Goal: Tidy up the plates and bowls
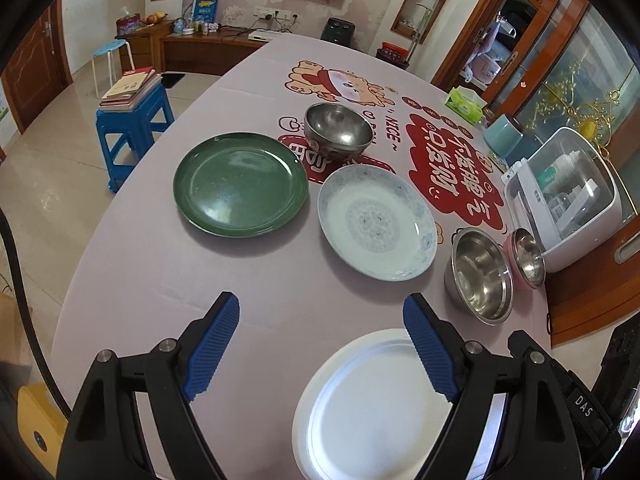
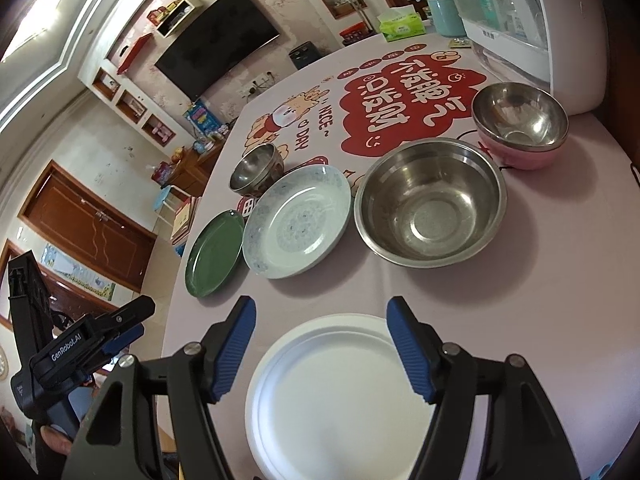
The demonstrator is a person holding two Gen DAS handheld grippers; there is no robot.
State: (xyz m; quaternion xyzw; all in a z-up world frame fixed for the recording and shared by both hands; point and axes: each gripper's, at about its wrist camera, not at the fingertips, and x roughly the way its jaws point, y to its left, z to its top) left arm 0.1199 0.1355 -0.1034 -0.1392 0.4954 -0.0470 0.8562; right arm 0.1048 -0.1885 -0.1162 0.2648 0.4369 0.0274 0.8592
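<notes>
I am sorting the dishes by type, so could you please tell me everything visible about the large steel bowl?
The large steel bowl is round, shiny bare metal with a rolled rim and a flat circular base. It looks empty and stands upright on the pink tablecloth, between the patterned plate and the pink bowl. It seems close to both; contact is unclear.

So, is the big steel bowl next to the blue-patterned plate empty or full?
Empty. The right wrist view looks straight into the big steel bowl: its bare, shiny bottom shows, with nothing inside. It stands upright on the tablecloth.
</notes>
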